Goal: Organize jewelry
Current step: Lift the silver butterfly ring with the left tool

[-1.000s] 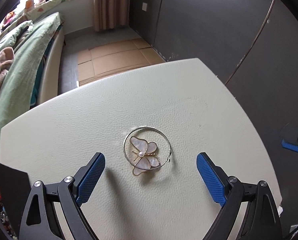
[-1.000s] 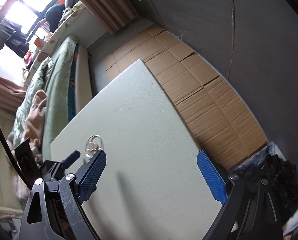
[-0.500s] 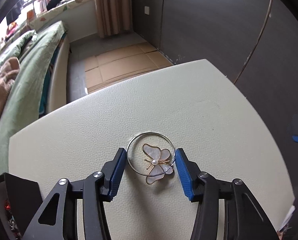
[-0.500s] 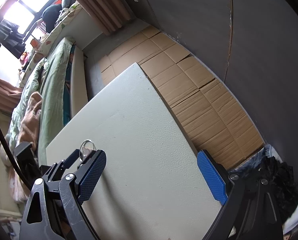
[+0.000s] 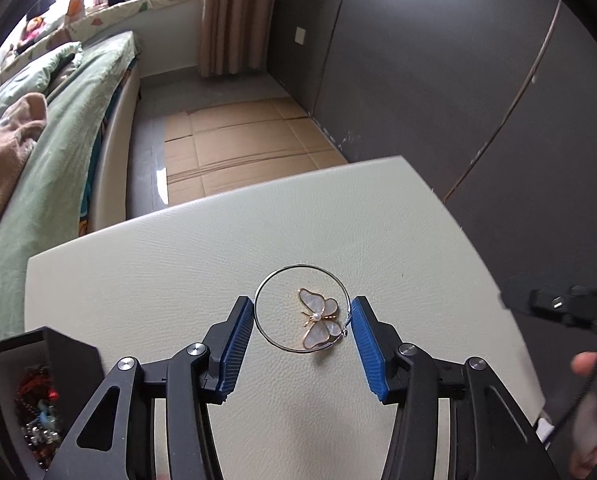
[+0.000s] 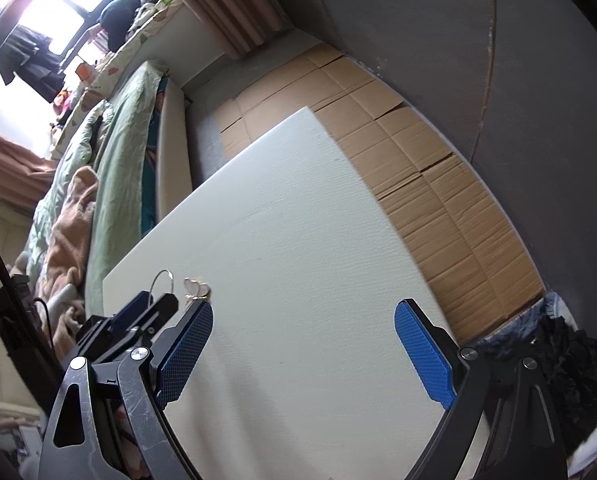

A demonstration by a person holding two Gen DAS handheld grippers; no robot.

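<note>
A silver hoop earring [image 5: 294, 270] with a pearly gold-edged butterfly charm [image 5: 317, 319] is gripped between the blue pads of my left gripper [image 5: 303, 322], lifted a little above the white table [image 5: 178, 264]. The hoop stands tilted up in the right wrist view [image 6: 160, 278], with the butterfly [image 6: 197, 290] beside it. My right gripper [image 6: 302, 344] is open and empty over the table, to the right of the left gripper [image 6: 138, 320].
A black jewelry box [image 5: 26, 392] with beads and chains inside sits at the table's near left corner. A bed with green bedding [image 5: 58, 128] lies to the left. Flattened cardboard [image 5: 234, 148] covers the floor beyond the table's far edge.
My left gripper closed from wide open onto the hoop earring and raised it off the table. The right gripper stayed open and shifted only slightly.
</note>
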